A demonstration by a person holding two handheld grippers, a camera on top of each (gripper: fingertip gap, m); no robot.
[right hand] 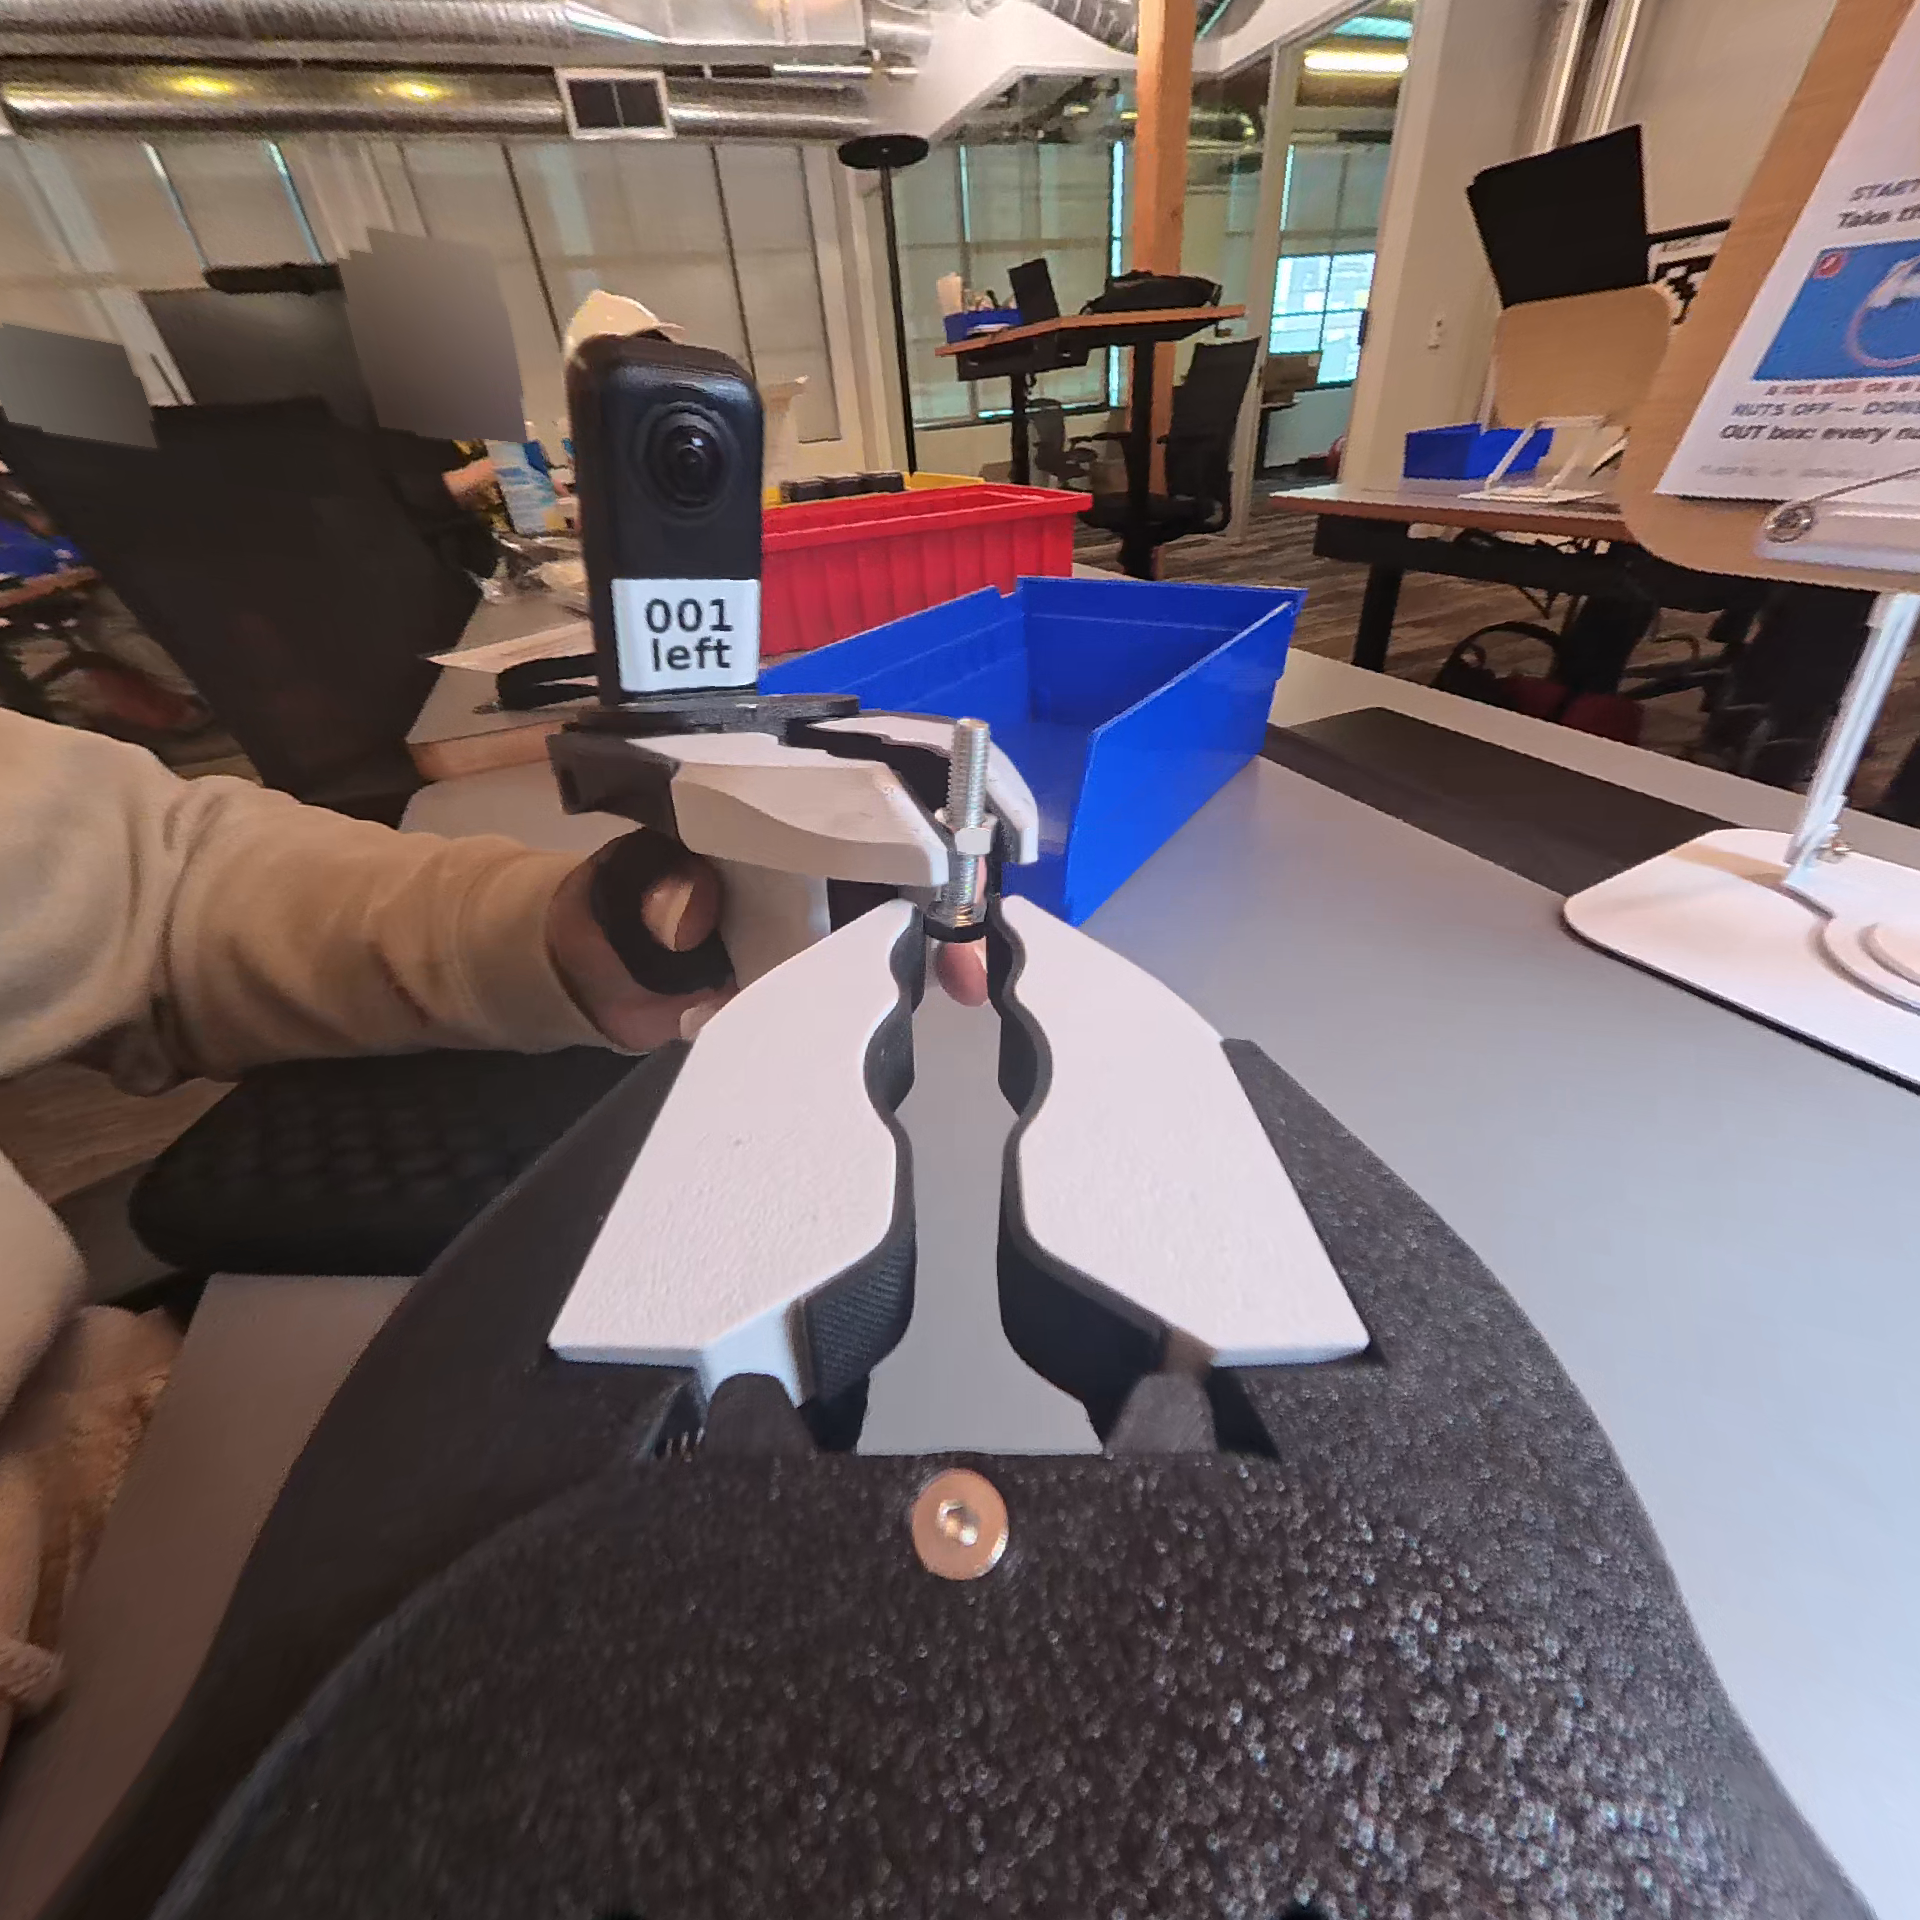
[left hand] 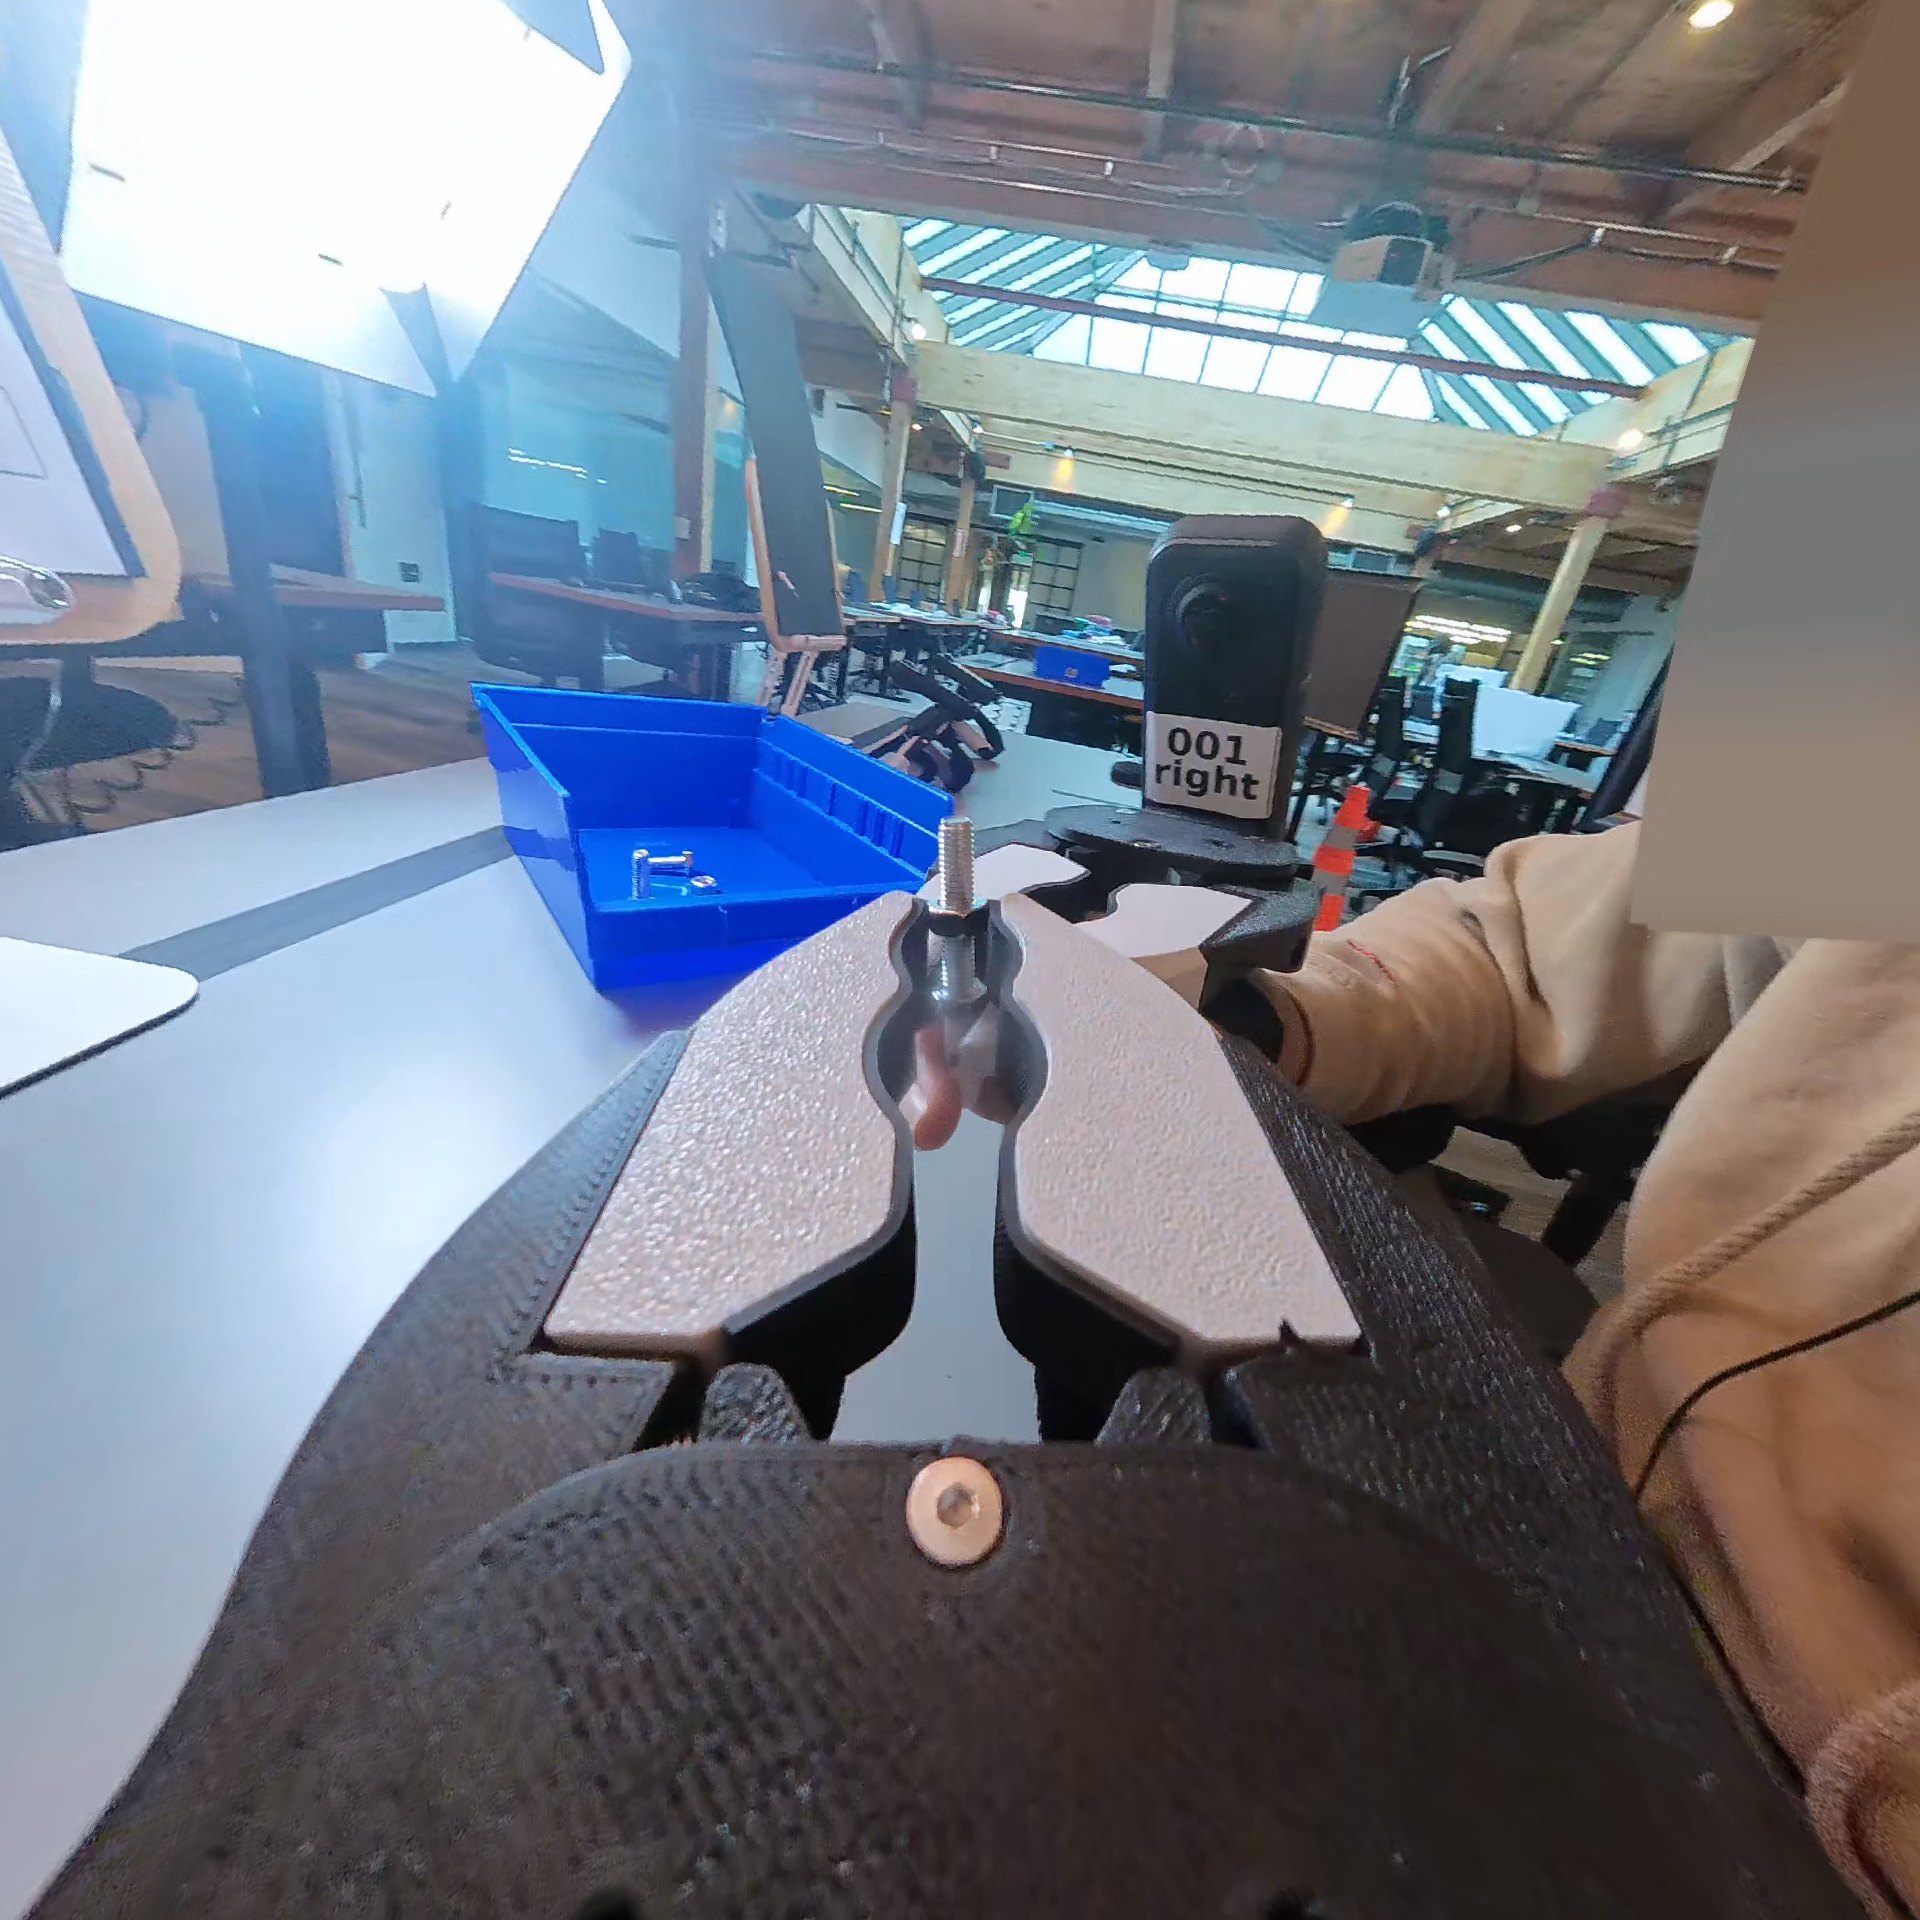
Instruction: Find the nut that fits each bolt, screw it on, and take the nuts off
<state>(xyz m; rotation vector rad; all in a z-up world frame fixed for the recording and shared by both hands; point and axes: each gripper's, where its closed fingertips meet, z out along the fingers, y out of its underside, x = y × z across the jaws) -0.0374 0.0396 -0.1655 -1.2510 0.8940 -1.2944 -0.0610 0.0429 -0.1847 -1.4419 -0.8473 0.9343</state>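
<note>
left gripper clamped on the nut, bolt upright through its tips, threaded end up. right gripper just beneath, tips closed on the bolt's lower end, black washer at the tips. both held above the grey table, near its front edge. blue bin far behind on the table, a loose bolt and nut lying on its floor. white stand base on the table at far right.
</note>
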